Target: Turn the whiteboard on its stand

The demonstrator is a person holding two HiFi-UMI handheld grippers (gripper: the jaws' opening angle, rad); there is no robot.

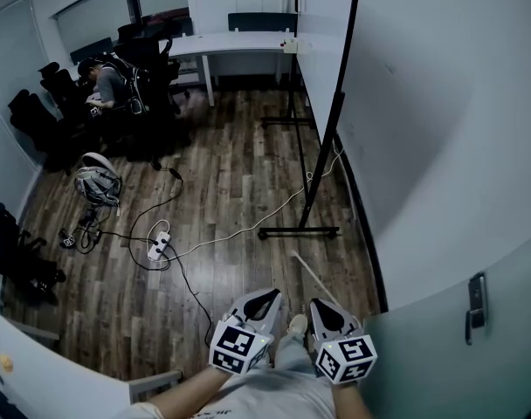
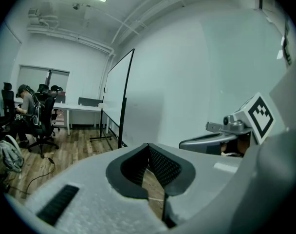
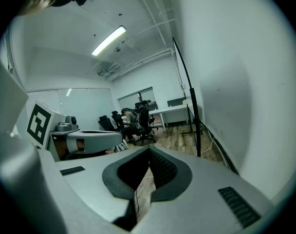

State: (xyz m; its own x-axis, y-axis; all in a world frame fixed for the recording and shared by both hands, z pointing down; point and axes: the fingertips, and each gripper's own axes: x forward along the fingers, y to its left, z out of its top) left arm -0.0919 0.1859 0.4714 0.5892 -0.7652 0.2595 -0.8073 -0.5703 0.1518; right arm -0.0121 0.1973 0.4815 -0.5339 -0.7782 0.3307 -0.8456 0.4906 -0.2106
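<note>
Whiteboard [image 1: 322, 68] upright, long axis running near to far along right wall. Left gripper [image 1: 265, 298] and right gripper [image 1: 322, 307]: jaws pressed together, empty.

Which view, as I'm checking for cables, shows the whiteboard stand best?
Head view: both feet of the stand and a cable show. Both gripper views show its post but hide its near foot.
</note>
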